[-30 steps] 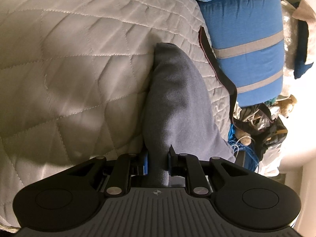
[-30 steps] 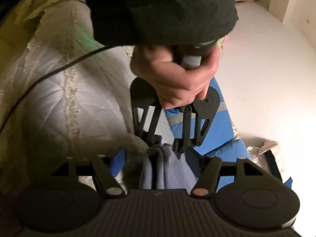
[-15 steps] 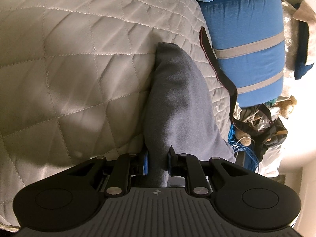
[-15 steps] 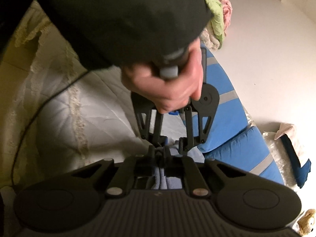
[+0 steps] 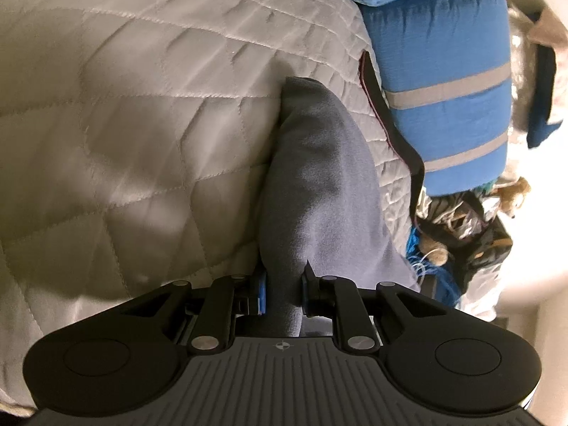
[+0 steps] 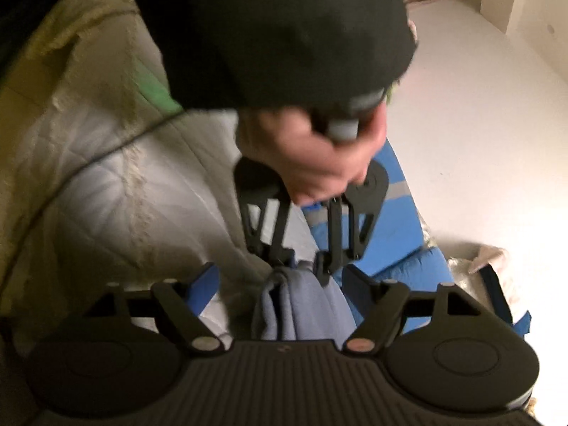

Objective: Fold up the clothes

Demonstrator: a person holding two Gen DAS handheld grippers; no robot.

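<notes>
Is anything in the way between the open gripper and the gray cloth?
Nothing visible. The gray cloth hangs between the right gripper's open fingers, apart from both. The left gripper, just beyond, grips its top.

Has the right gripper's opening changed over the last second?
Yes. The right gripper was open, shut on the grey garment half a second ago, and is open again now, its blue-padded fingers spread either side of the cloth.

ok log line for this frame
left gripper: shut on grey garment | right gripper: open around it | over quilted bed
</notes>
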